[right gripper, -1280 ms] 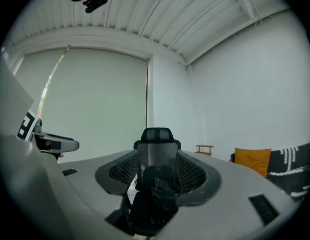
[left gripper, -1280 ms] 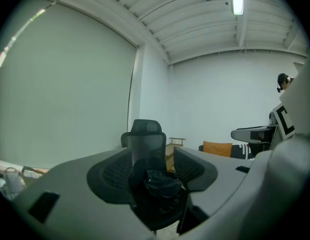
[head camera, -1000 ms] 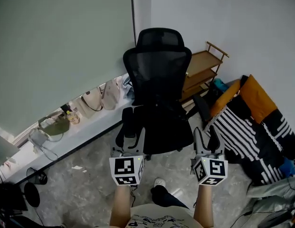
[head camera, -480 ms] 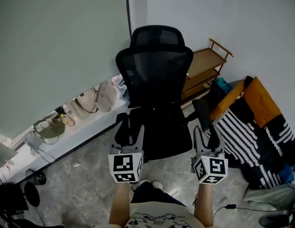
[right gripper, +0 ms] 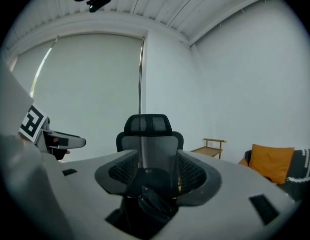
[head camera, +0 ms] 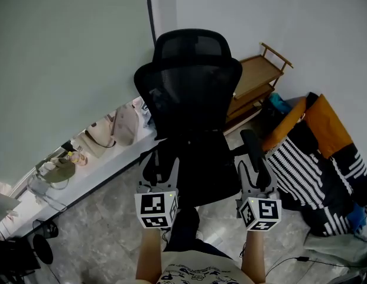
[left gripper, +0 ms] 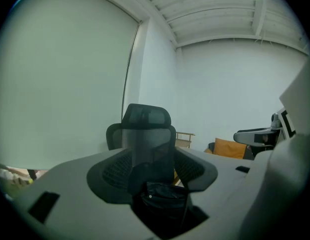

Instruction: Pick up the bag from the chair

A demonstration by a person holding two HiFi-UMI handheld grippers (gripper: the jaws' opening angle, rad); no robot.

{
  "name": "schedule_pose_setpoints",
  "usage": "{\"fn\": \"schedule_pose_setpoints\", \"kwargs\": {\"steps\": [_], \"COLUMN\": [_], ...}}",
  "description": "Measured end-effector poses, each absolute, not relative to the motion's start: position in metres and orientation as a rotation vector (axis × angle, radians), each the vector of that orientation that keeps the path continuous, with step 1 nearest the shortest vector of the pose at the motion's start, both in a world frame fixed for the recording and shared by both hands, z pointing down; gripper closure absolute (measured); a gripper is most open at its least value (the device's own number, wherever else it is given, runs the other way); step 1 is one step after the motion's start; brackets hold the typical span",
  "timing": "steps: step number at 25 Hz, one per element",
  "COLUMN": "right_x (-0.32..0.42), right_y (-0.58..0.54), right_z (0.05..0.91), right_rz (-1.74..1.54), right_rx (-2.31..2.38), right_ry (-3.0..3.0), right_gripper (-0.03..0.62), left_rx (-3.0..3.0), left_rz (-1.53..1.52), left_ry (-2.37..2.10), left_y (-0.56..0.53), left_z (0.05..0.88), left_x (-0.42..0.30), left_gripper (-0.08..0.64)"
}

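A black office chair [head camera: 192,99] with a mesh back stands straight ahead, close to the wall corner. On its seat lies a black bag [left gripper: 162,196], which also shows low between the jaws in the right gripper view [right gripper: 152,201]; in the head view it is lost against the dark seat. My left gripper [head camera: 163,161] is held in front of the seat's left edge, open and empty. My right gripper [head camera: 254,164] is level with it by the right armrest [head camera: 254,149], also open and empty. Neither touches the bag.
A low wooden shelf [head camera: 257,81] stands behind the chair to the right. Orange and black-and-white striped cushions [head camera: 316,152] are piled at the right. Handbags [head camera: 121,126] line the ledge under the window blind at the left. The person's leg [head camera: 183,229] is forward between the grippers.
The view has come closer to the chair, which now sits larger and further left. The person's dark-trousered leg has stepped forward. Both grippers stay open at the same spacing.
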State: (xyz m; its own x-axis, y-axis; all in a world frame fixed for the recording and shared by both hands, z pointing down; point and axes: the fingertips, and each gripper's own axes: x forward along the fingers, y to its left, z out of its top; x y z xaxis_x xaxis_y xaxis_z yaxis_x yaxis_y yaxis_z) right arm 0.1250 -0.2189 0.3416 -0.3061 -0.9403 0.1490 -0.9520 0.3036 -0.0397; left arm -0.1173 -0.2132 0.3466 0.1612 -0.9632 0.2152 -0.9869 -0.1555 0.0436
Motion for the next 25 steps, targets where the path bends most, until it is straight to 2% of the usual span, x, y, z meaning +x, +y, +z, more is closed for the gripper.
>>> {"fn": "schedule_pose_setpoints", "kwargs": {"steps": [14,25], "right_x": [0.117,0.116], "right_y": [-0.356,-0.41], "right_z": [0.433,0.536], "right_rz": [0.311,0.412], "right_rx": [1.705,1.555], "right_ry": [-2.313,-2.197], "right_gripper": [0.324,0.318], "left_rx": [2.244,2.231], "left_rz": [0.359,0.417], "left_ry": [-1.738,-1.616], "left_y": [-0.373,-0.454], "left_z": [0.432,0.522], "left_x": [-0.122,-0.12], "left_gripper": [0.304,0.304]}}
